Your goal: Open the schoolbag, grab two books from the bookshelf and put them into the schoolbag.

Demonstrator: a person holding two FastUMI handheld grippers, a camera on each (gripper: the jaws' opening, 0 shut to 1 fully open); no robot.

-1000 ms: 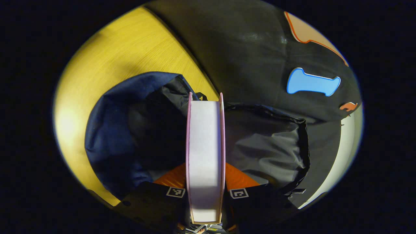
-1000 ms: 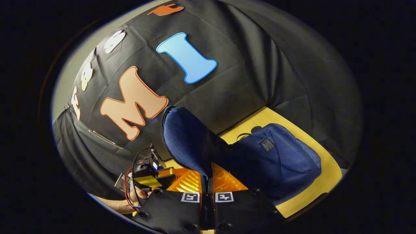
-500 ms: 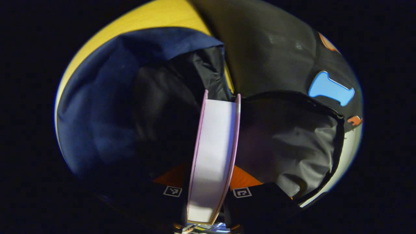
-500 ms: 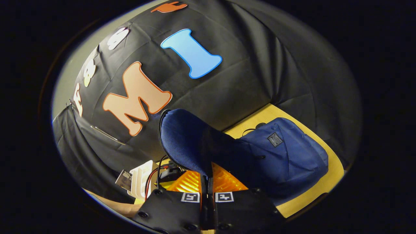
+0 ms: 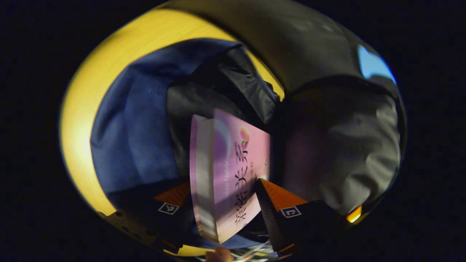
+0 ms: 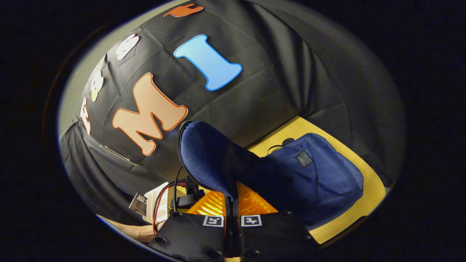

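Note:
In the left gripper view a pink book (image 5: 236, 163) leans tilted over the open mouth of the blue schoolbag (image 5: 134, 138), its cover turned toward me and its lower part dipping toward the black lining (image 5: 342, 145). My left gripper (image 5: 222, 183) is open, its orange fingers (image 5: 280, 194) spread wider than the book. In the right gripper view my right gripper (image 6: 233, 193) is shut on the blue flap (image 6: 207, 156) and holds it up above the bag's body (image 6: 313, 178). The left gripper (image 6: 184, 198), with red wires, shows at the lower left of that view.
The bag lies on a yellow wooden table (image 6: 367, 196) against the black cloth wall. A white object (image 6: 158, 202) sits partly hidden beside the left gripper, and a person's forearm (image 6: 134, 231) is under it. The table edge (image 5: 83, 120) curves left of the bag.
The left fingers have spread apart and let go of the book, which has tipped from edge-on to showing its cover. The right gripper still holds the flap, barely moved.

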